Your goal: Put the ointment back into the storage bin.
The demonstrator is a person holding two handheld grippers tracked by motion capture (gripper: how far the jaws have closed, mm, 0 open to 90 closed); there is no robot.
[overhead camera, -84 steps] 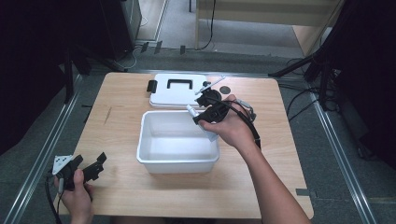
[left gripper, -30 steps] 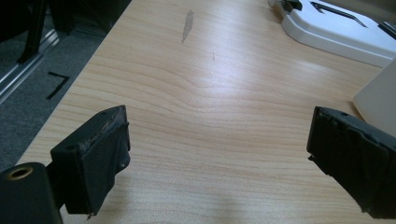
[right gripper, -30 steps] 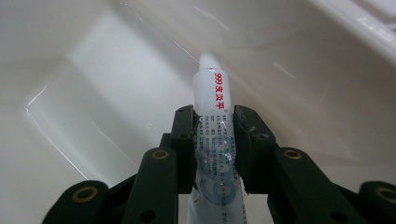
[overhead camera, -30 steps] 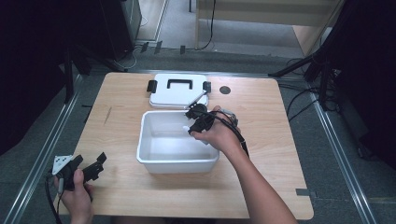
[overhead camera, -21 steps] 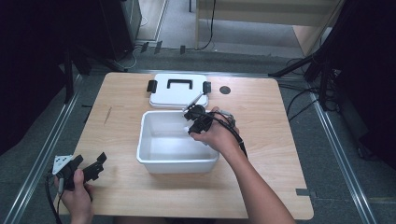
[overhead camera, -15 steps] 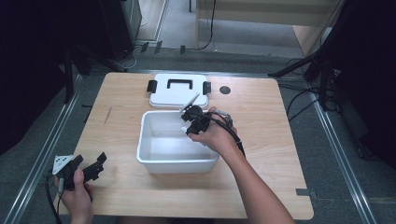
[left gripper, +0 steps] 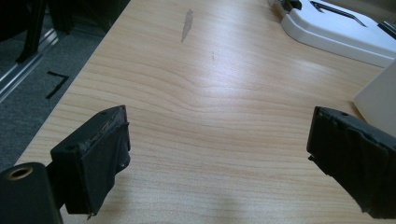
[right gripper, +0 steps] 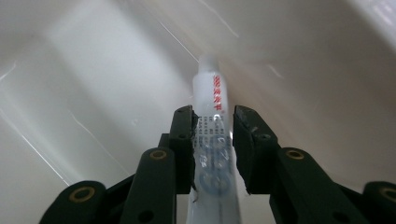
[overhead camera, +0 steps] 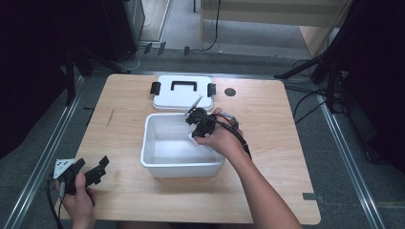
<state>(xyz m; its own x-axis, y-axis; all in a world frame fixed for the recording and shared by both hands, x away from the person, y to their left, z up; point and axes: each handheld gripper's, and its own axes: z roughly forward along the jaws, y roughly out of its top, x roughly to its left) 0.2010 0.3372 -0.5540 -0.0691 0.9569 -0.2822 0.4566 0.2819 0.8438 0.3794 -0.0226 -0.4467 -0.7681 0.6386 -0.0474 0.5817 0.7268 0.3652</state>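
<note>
Two tongs are in play on the wooden counter (overhead camera: 124, 109). At the near left corner, the left tongs (overhead camera: 98, 168) rest low over bare wood in the person's left hand (overhead camera: 76, 198), their black jaws spread wide with nothing between them; in the left gripper view the tongs (left gripper: 217, 154) frame only wood grain. Toward the middle sits a white tub (overhead camera: 162, 164), and just behind it lies its white lid (overhead camera: 181, 98) with a black handle and black clips. Over the tub's far right corner, the right tongs (overhead camera: 193, 121) point down into it, clamped on a white tube (right gripper: 212, 126) with red print, whose tip hangs inside the tub (right gripper: 93, 70). A small dark disc (overhead camera: 230, 92) lies right of the lid.
</note>
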